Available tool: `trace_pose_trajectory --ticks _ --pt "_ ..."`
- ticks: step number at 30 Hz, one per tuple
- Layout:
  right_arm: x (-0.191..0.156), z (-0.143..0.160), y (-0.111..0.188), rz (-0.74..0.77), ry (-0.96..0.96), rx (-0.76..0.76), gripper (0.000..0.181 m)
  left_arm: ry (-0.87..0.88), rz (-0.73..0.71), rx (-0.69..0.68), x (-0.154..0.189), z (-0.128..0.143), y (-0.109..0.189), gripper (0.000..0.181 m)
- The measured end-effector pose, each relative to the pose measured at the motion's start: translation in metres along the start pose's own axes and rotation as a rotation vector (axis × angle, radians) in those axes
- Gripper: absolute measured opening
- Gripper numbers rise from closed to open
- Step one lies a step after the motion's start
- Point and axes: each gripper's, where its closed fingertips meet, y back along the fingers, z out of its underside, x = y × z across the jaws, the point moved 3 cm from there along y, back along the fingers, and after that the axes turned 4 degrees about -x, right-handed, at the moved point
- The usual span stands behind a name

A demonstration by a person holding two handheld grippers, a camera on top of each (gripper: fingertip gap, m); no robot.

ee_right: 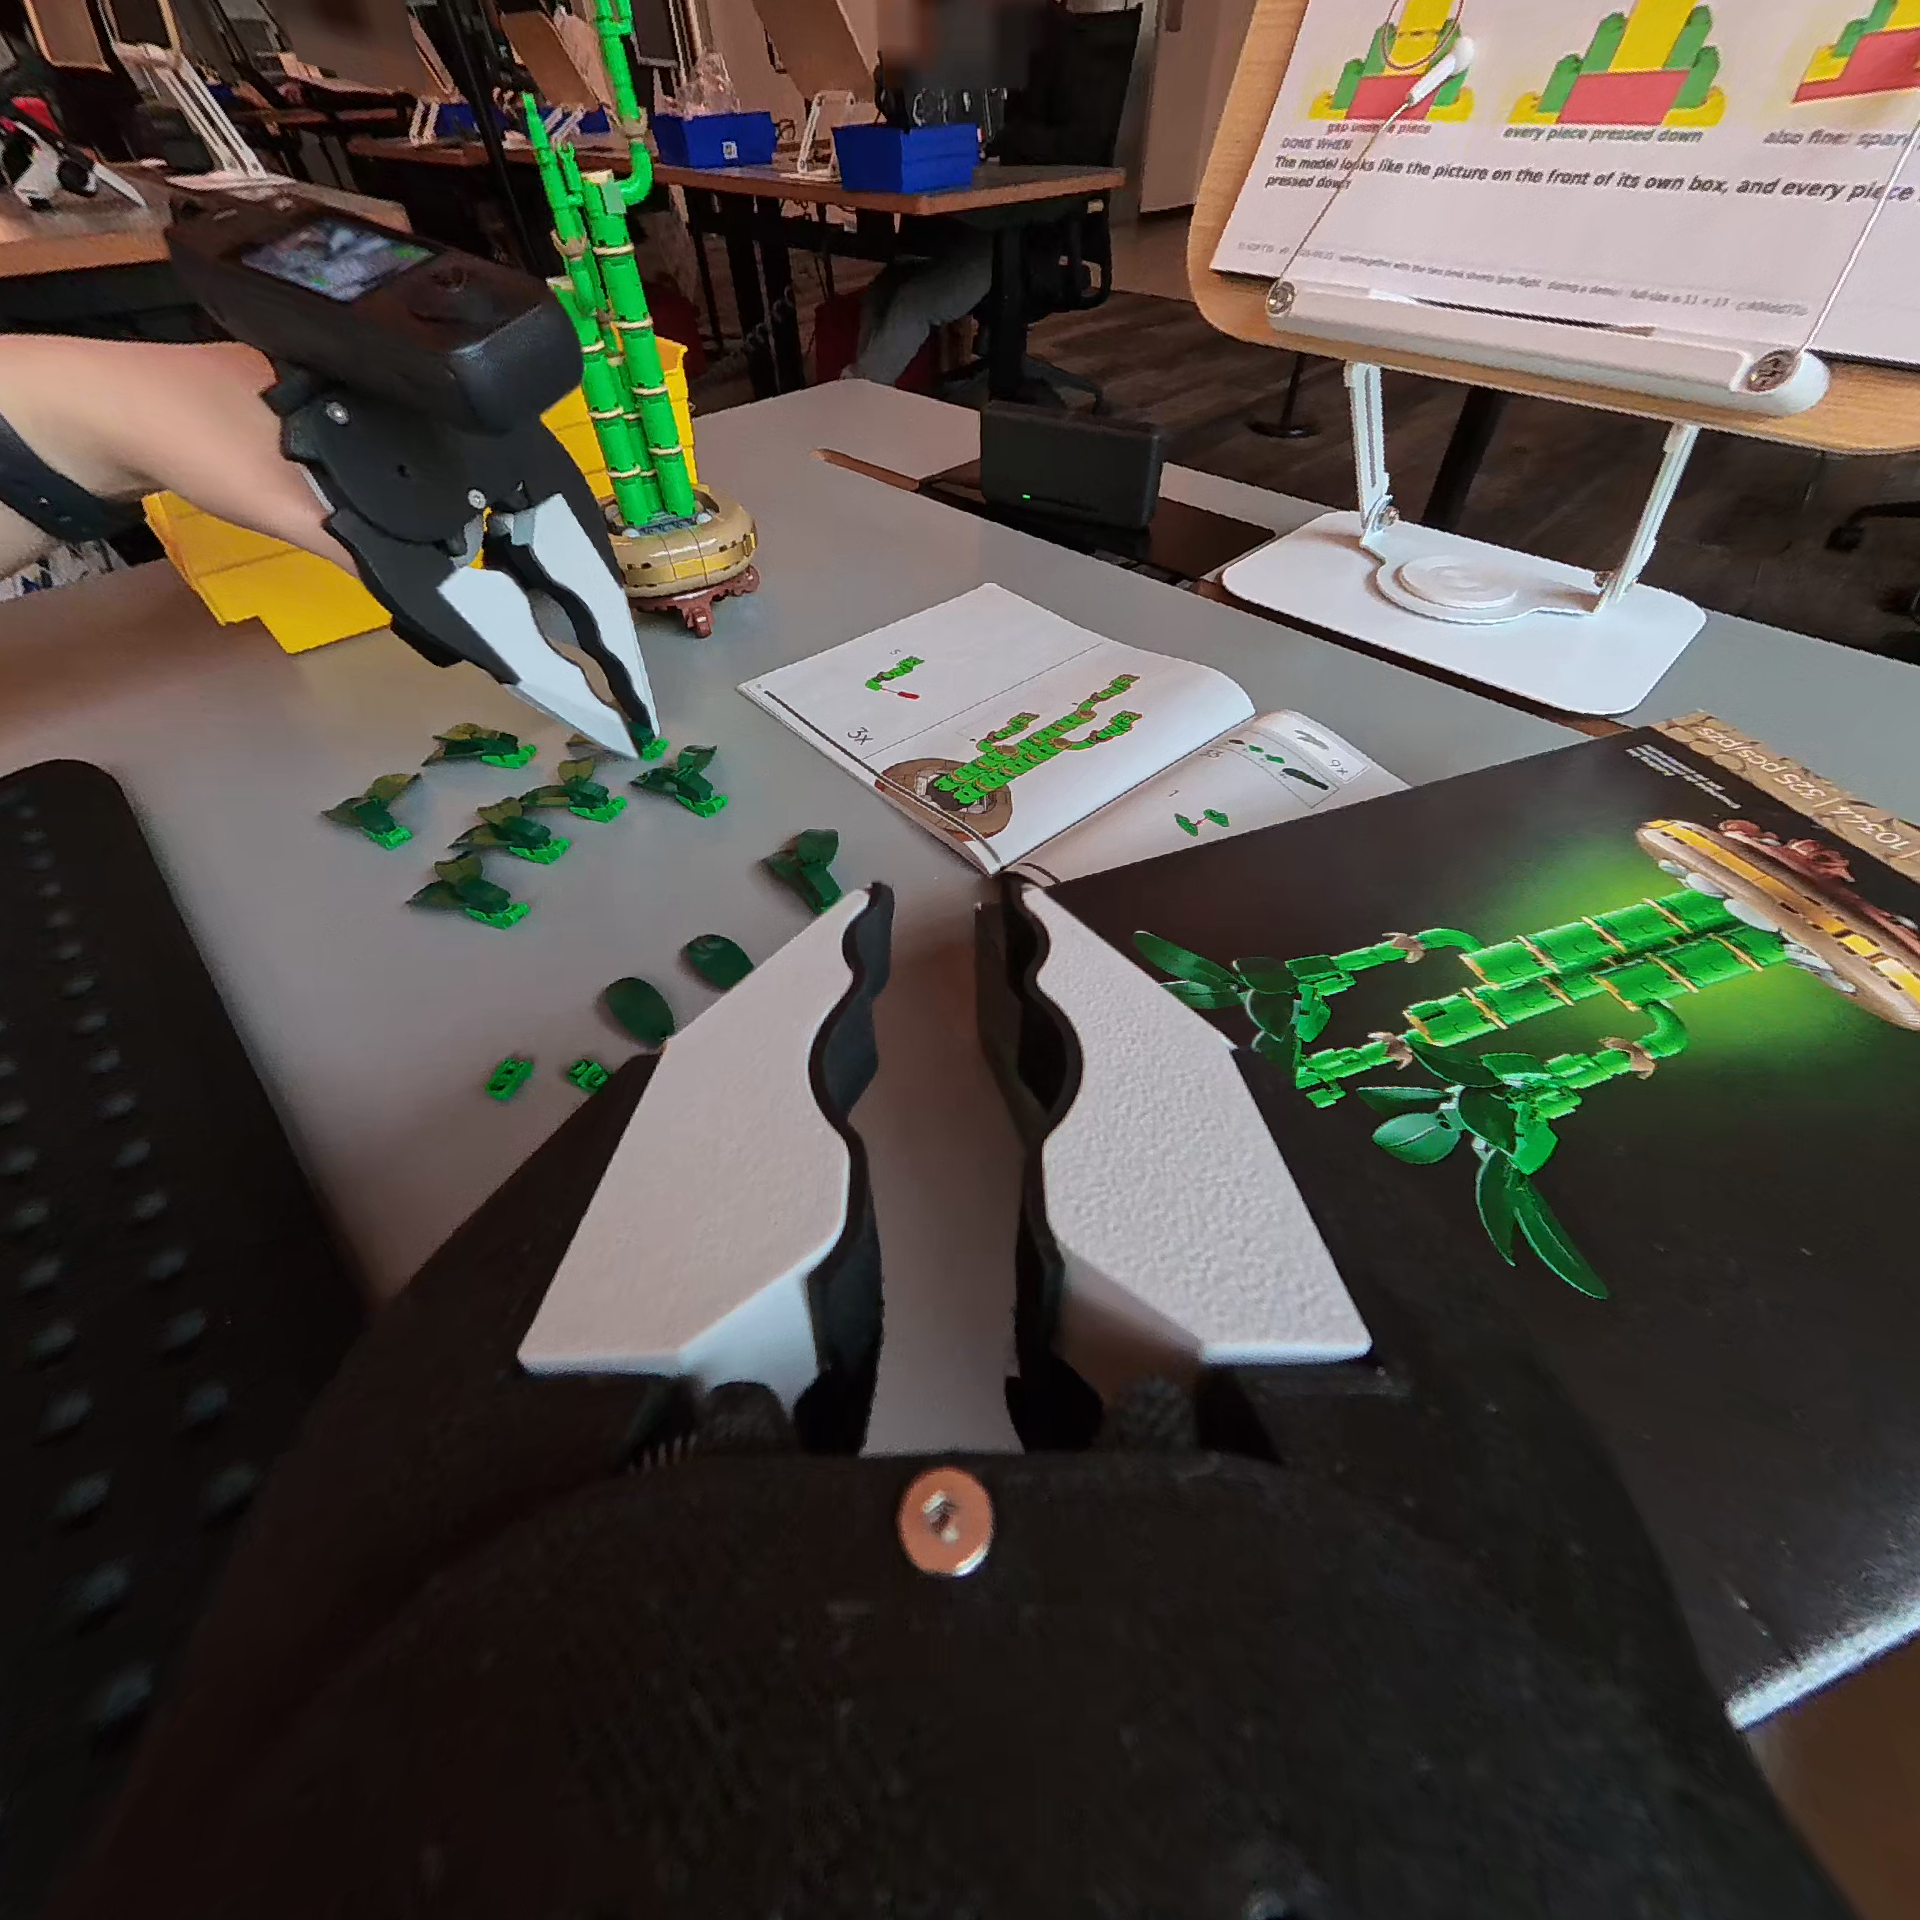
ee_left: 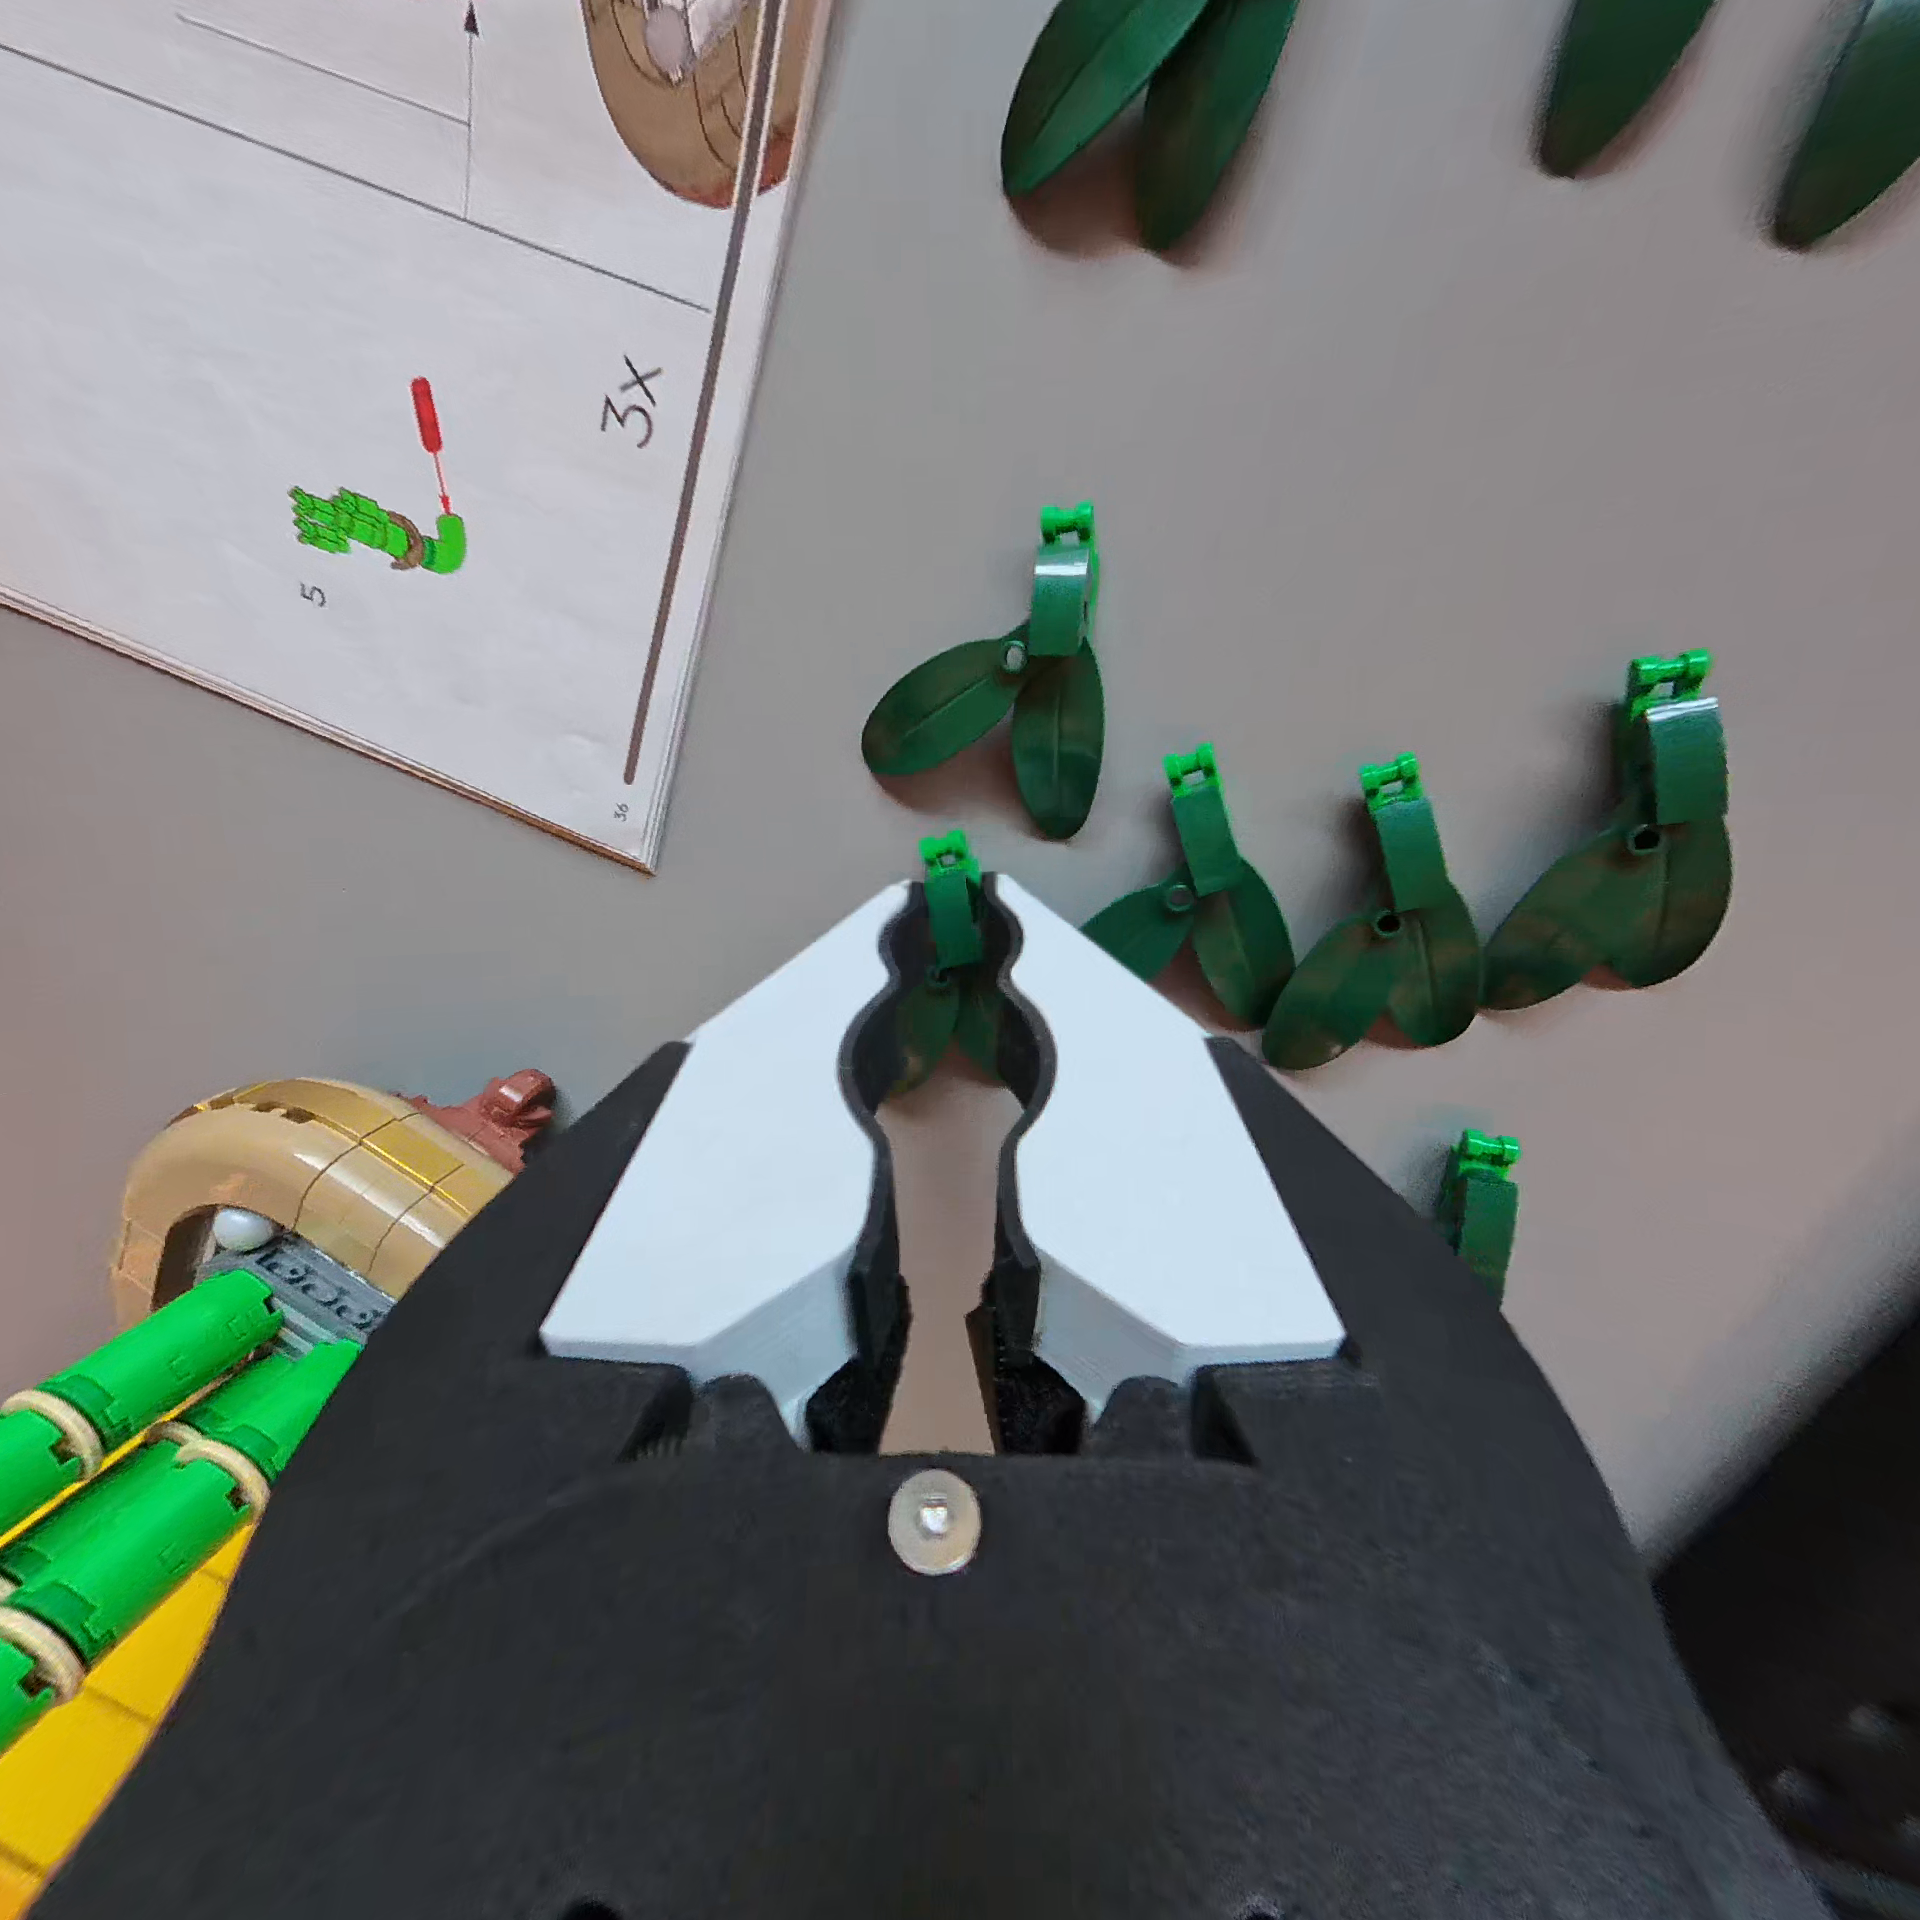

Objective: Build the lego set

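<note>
Left gripper (ee_left: 954, 894) fingers pinched on leaf piece (ee_left: 951, 935) at surface (ee_left: 416, 935). Right gripper (ee_right: 933, 914) fingers slightly parted, empty, above surface.

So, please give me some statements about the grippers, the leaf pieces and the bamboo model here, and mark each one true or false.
1. The left gripper is closed on a leaf piece. True.
2. The right gripper holds a leaf. False: it is open and empty.
3. The bamboo model lies flat on the table. False: it stands upright in its tan pot.
4. The booklet lies open. True.
5. All leaf pieces are already on the model. False: several still lie on the table.
</note>
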Motion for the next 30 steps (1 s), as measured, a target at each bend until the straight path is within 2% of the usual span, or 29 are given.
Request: trace_pose_trajectory --ticks 4,11,20,22,24,27,30 --pt "-0.004 0.0 -0.001 -0.005 0.022 -0.004 0.02 -0.003 -0.008 -0.02 -0.001 0.01 0.008 0.006" --pt "-0.01 0.001 -0.004 -0.006 0.062 -0.029 0.02 -0.012 -0.027 -0.047 -0.004 0.058 0.02 0.006" --pt "-0.008 0.005 -0.005 0.004 0.068 -0.054 0.02 -0.017 -0.001 -0.045 -0.003 0.063 0.012 0.008" --pt "-0.008 0.005 -0.005 0.001 0.067 -0.054 0.02 0.011 -0.022 -0.012 -0.004 0.063 0.017 0.021" --pt "-0.009 0.005 -0.005 0.0 0.069 -0.054 0.02 0.051 -0.052 0.039 -0.004 0.063 0.028 0.02" --pt "-0.01 0.006 -0.006 -0.003 0.074 -0.064 0.02 0.093 -0.063 0.129 0.015 0.06 0.047 0.022" --pt "-0.011 0.007 -0.007 -0.002 0.084 -0.07 0.02 0.022 0.018 0.234 0.065 0.045 0.055 0.019"
